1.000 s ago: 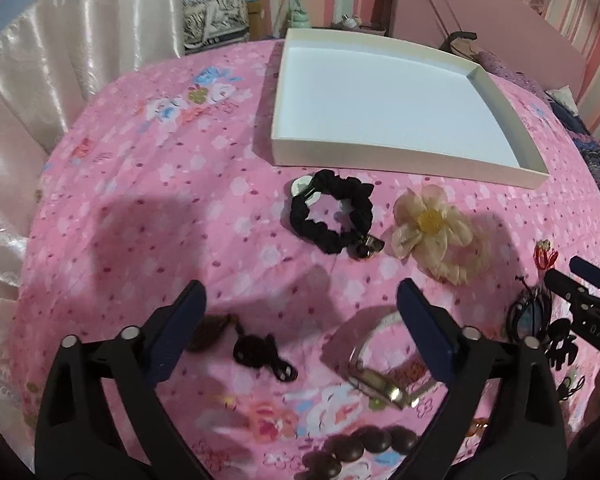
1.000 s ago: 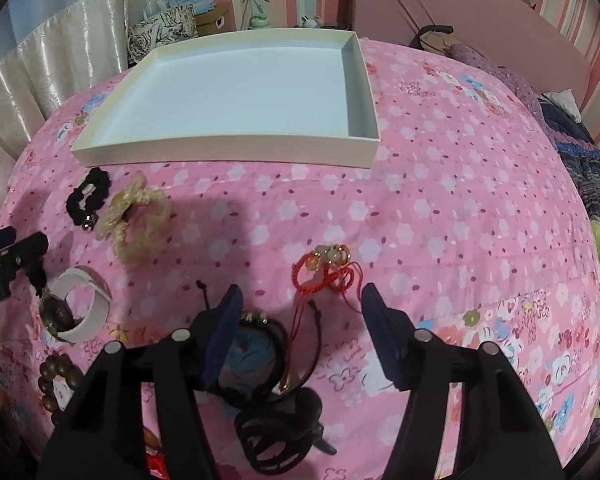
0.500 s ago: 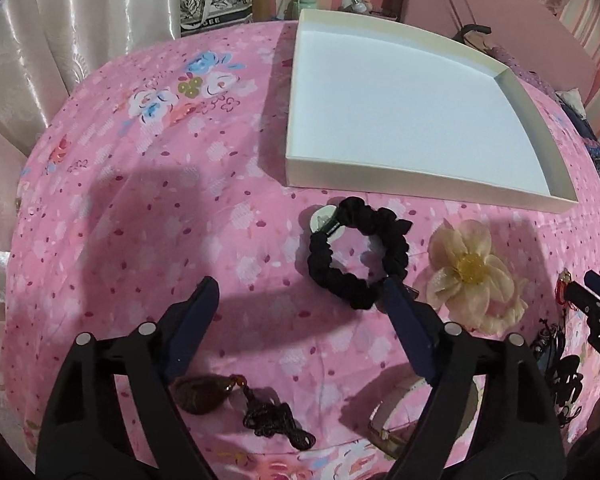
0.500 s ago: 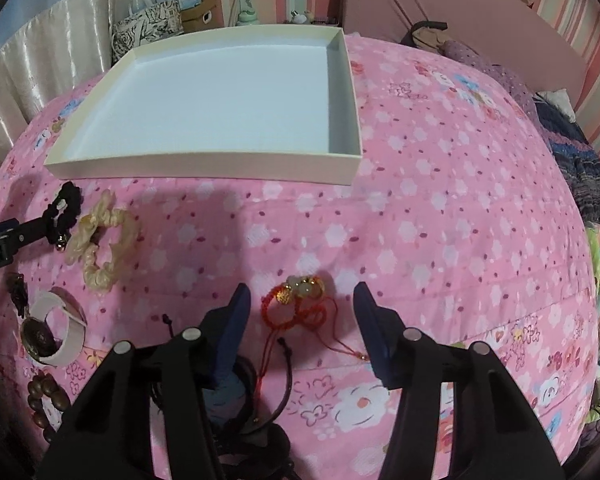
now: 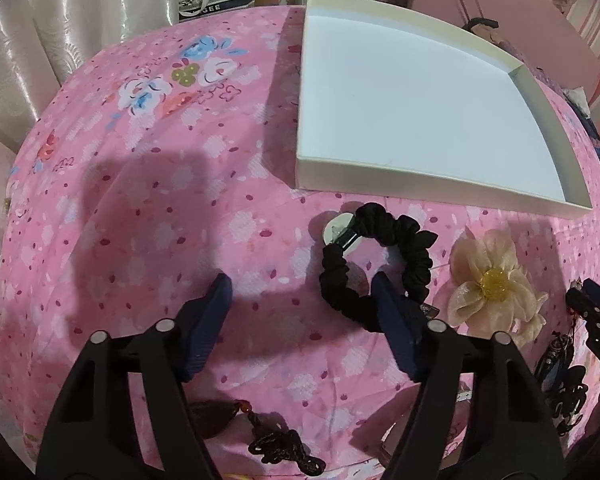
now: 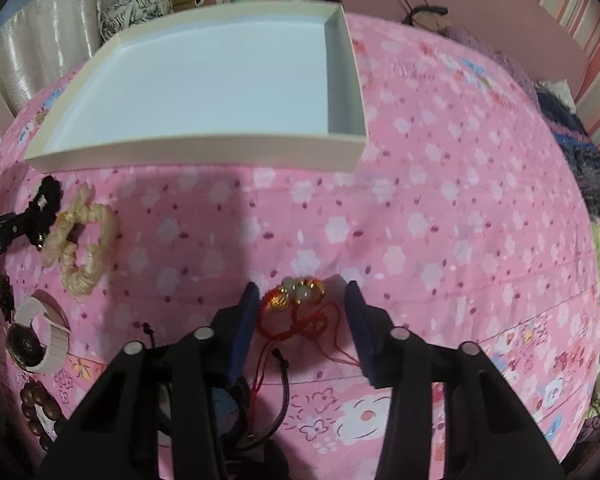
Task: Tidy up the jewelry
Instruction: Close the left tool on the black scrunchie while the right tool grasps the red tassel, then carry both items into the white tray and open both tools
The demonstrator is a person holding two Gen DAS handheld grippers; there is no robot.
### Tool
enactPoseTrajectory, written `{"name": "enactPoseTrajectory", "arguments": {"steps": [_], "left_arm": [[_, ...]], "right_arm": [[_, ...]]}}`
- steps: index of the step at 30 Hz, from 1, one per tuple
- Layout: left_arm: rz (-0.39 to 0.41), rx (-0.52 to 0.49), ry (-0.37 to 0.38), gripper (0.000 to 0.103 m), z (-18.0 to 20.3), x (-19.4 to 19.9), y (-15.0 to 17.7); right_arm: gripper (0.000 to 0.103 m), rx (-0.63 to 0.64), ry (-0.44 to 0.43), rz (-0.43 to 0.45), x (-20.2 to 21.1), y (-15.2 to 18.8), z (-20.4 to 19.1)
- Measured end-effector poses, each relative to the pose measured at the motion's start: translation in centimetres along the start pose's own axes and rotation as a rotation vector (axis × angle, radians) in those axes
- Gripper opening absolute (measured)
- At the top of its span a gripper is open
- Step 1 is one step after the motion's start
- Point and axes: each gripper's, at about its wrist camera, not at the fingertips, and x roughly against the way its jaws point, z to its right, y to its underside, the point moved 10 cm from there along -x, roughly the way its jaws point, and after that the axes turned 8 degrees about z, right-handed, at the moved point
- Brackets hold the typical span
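On the bed's pink floral bedspread [image 5: 148,208] lay a scatter of jewelry in front of a shallow white box [image 5: 420,184] whose inside was bare. The left gripper [image 5: 302,294] pointed down at the cloth with its jaws closing, nothing pressed between them; its right finger sat over the near edge of a black scrunchie [image 5: 380,264], while the left finger stood over plain fabric. Just right of the scrunchie lay a cream fabric-flower hair tie [image 5: 490,284]. Near the bottom edge of the left view, a brown pendant on a black knotted cord [image 5: 260,432] showed between the gripper's arms. The right gripper [image 6: 302,294] straddled a red cord bracelet with gold and pale beads [image 6: 296,300], its jaws closing with the bracelet between them but the pads apart from it. Further left in that view lay a watch with a pale strap [image 6: 36,340] and a string of dark wooden beads [image 6: 38,408].
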Motion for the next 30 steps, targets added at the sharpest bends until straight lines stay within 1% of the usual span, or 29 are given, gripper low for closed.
{"name": "enactPoseTrajectory", "arguments": {"steps": [2, 3, 4, 5, 6, 7, 9, 10, 11, 12, 13, 16, 24, 26, 30], "left_arm": [[-0.004, -0.002, 0.004, 0.067, 0.5, -0.6, -0.4], [-0.002, -0.002, 0.001, 0.063, 0.5, -0.7, -0.4], [0.004, -0.004, -0.006, 0.06, 0.5, -0.7, -0.5], [0.011, -0.002, -0.015, 0.05, 0.5, -0.7, -0.7], [0.015, 0.001, -0.016, 0.041, 0.5, -0.7, -0.9], [0.017, 0.0, -0.013, 0.038, 0.6, -0.7, -0.9], [0.02, 0.005, -0.01, 0.026, 0.4, -0.8, -1.0], [0.023, 0.014, -0.015, 0.022, 0.2, -0.9, -1.2], [0.024, 0.018, -0.018, 0.015, -0.1, -0.8, -1.2], [0.024, 0.022, -0.02, 0.011, -0.3, -0.7, -1.2], [0.023, 0.028, -0.014, 0.01, -0.4, -0.7, -1.3], [0.033, 0.041, 0.004, 0.009, -0.5, -0.3, -1.4], [0.115, 0.03, 0.034, 0.008, 0.4, 2.8, -2.8], [0.143, 0.016, 0.038, 0.008, 0.8, 3.9, -3.6], [0.179, 0.004, 0.071, 0.008, 1.7, 5.9, -5.6]], "right_arm": [[0.042, -0.009, -0.008, 0.001, -0.1, 0.0, 0.1], [0.039, -0.01, -0.01, 0.002, -0.1, -0.1, 0.1], [0.03, -0.009, -0.013, 0.002, -0.1, -0.1, 0.2], [0.024, -0.009, -0.017, 0.001, -0.1, -0.1, 0.1], [0.023, -0.011, -0.023, 0.002, 0.0, -0.1, 0.0], [0.019, -0.013, -0.026, 0.002, 0.0, 0.0, 0.0], [0.017, -0.017, -0.031, 0.007, -0.1, -0.1, 0.1], [0.014, -0.016, -0.03, 0.012, 0.0, -0.1, 0.1], [0.012, -0.011, -0.029, 0.019, 0.1, -0.2, 0.1], [0.011, -0.009, -0.029, 0.023, 0.2, -0.2, 0.1], [0.009, -0.006, -0.03, 0.028, 0.3, -0.3, 0.1], [0.008, -0.009, -0.034, 0.051, 0.7, -0.8, 0.3], [0.008, -0.03, -0.062, 0.105, 2.6, -2.8, 0.5], [0.008, -0.028, -0.062, 0.13, 3.3, -3.6, 0.3], [0.008, -0.027, -0.074, 0.196, 4.9, -6.9, 0.5]]}}
